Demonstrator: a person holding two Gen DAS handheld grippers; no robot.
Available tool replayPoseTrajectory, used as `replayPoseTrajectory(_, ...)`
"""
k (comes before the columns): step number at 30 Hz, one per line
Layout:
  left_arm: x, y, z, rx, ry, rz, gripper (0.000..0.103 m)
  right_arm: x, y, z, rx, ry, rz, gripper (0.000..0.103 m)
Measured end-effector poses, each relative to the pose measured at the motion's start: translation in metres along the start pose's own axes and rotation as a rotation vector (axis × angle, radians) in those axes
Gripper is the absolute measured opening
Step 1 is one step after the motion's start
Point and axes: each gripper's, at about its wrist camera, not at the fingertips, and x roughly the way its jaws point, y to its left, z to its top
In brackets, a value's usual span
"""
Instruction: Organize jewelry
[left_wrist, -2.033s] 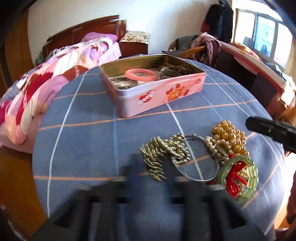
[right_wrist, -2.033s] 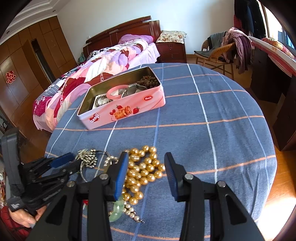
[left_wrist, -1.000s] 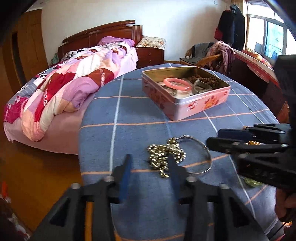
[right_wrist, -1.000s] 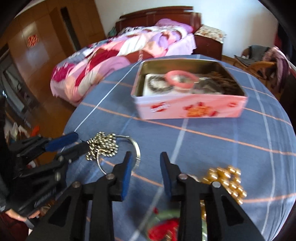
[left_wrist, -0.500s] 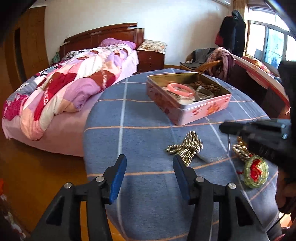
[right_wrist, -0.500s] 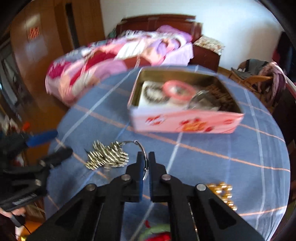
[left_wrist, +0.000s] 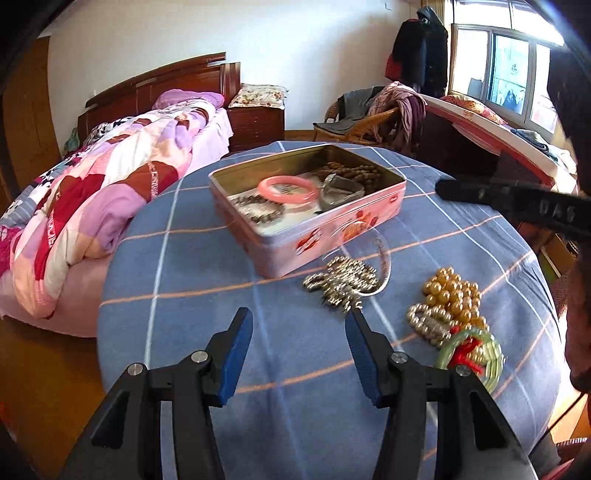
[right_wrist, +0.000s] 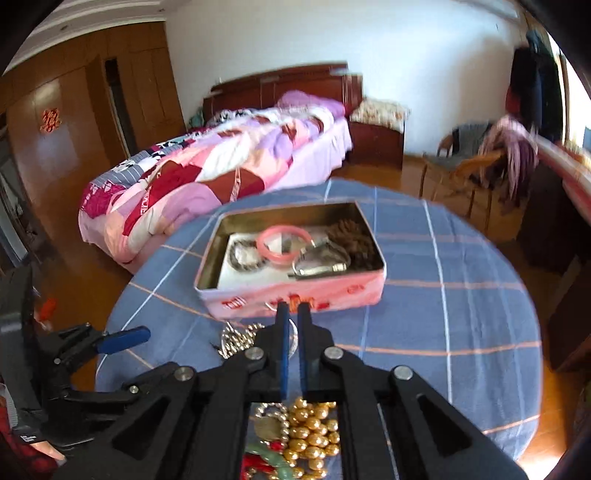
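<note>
Now the right gripper (right_wrist: 291, 308), angled downward, pinches the charm bangle (left_wrist: 347, 280); left gripper (left_wrist: 299, 325) hangs parted.

Your right fingers (right_wrist: 291, 314) hide where they pinch the bangle (right_wrist: 294, 338); the tin (right_wrist: 295, 295) beyond them is blurred.
</note>
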Motion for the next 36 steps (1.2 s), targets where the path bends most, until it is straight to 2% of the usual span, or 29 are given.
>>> replayPoseTrajectory(2, 0.008, -0.005, 0.006, 0.007, 0.005, -0.035, 0.053, 0.004, -0.009, -0.006, 0.042, 0.023, 0.007, 0.011)
replayPoseTrajectory(4, 0.021, -0.010, 0.010, 0.021, 0.031, -0.021, 0.053, 0.009, -0.011, -0.011, 0.066, 0.042, 0.020, 0.013)
replayPoseTrajectory(5, 0.024, -0.012, 0.012, 0.026, 0.040, -0.009, 0.053, 0.010, -0.011, -0.013, 0.068, 0.049, 0.025, 0.016)
replayPoseTrajectory(7, 0.027, -0.014, 0.014, 0.025, 0.044, -0.010, 0.053, 0.008, -0.011, -0.017, 0.059, 0.055, 0.022, 0.040)
replayPoseTrajectory(8, 0.027, -0.013, 0.014, 0.018, 0.043, -0.015, 0.053, 0.008, -0.011, -0.018, 0.054, 0.054, 0.018, 0.059)
replayPoseTrajectory(10, 0.024, -0.009, 0.012, 0.002, 0.037, -0.019, 0.053, 0.012, -0.011, -0.018, 0.042, 0.058, 0.019, 0.062)
replayPoseTrajectory(11, 0.022, -0.007, 0.010, -0.009, 0.034, -0.018, 0.053, 0.018, -0.009, -0.018, 0.028, 0.080, 0.023, 0.057)
replayPoseTrajectory(12, 0.021, -0.004, 0.008, -0.020, 0.033, -0.017, 0.053, 0.026, -0.008, -0.017, 0.010, 0.103, 0.021, 0.043)
replayPoseTrajectory(14, 0.018, 0.003, 0.005, -0.052, 0.032, -0.004, 0.053, 0.048, 0.000, -0.016, -0.043, 0.164, 0.003, 0.025)
replayPoseTrajectory(17, 0.014, 0.011, 0.003, -0.076, 0.031, 0.011, 0.053, 0.074, 0.005, -0.020, -0.073, 0.237, -0.020, 0.024)
replayPoseTrajectory(23, 0.018, 0.021, 0.000, -0.108, 0.045, 0.018, 0.053, 0.076, 0.016, -0.022, -0.162, 0.239, -0.075, 0.024)
replayPoseTrajectory(24, 0.019, 0.021, 0.000, -0.111, 0.047, 0.017, 0.053, 0.076, 0.017, -0.023, -0.170, 0.237, -0.080, 0.021)
replayPoseTrajectory(26, 0.021, 0.019, 0.000, -0.111, 0.052, 0.010, 0.053, 0.075, 0.018, -0.023, -0.182, 0.233, -0.078, 0.008)
replayPoseTrajectory(28, 0.020, 0.016, 0.000, -0.103, 0.053, 0.005, 0.053, 0.070, 0.016, -0.025, -0.176, 0.231, -0.074, 0.005)
replayPoseTrajectory(33, 0.021, 0.012, 0.002, -0.086, 0.050, -0.008, 0.053, 0.038, -0.010, -0.017, -0.025, 0.135, -0.021, 0.007)
replayPoseTrajectory(36, 0.025, 0.008, 0.007, -0.085, 0.050, -0.031, 0.053, 0.015, -0.025, -0.011, 0.026, 0.071, -0.027, 0.007)
